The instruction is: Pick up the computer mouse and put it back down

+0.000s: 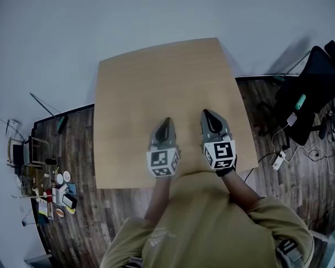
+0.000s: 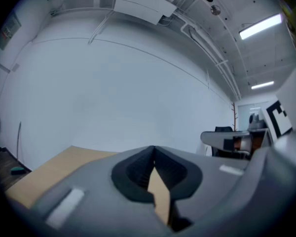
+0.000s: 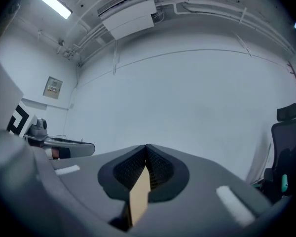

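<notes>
Closed left gripper [image 1: 167,120] and right gripper [image 1: 206,113] seemingly hover inside table [image 1: 156,71] edges.

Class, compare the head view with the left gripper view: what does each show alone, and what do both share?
Head view only: this gripper's own marker cube and a white power strip on the floor. Left gripper view only: lit ceiling lights and pipes. Both: the wooden table and the left gripper, jaws together, nothing held.

Setting was an office-type workroom. Noted: wooden table [image 1: 156,82], black office chair [image 1: 315,94] far right, plank floor [image 1: 72,144], power strip [image 1: 278,160], ceiling strip light [image 2: 260,26], wall air-conditioner [image 3: 130,19].
</notes>
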### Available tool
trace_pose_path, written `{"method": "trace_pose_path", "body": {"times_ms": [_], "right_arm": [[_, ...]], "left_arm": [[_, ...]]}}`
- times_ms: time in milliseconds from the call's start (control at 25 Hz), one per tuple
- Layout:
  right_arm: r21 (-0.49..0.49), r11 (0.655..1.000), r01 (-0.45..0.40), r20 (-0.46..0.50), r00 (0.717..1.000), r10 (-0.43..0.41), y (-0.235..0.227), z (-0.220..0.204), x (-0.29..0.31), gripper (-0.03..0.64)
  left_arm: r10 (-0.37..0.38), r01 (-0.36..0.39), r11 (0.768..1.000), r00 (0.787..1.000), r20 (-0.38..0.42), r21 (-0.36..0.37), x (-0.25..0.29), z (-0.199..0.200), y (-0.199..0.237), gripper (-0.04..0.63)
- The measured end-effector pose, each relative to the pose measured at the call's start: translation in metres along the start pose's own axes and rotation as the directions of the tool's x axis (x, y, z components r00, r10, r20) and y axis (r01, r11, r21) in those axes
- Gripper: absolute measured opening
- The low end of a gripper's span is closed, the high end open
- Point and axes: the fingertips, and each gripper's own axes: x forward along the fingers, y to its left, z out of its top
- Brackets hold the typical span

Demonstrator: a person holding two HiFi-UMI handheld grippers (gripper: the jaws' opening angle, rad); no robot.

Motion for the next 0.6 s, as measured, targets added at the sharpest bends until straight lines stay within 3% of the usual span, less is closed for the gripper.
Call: {"method": "trace_pose_path", "body": {"times_ms": [600], "right_arm": [[-0.003,1.000,0.002,-0.010,1.000,-0.002,0.053,-0.001,-0.015,0.006]], "left_arm": [[-0.010,0.011,1.000,1.000,0.019,-0.024,-0.053,0.002,0.025,0.000]]}}
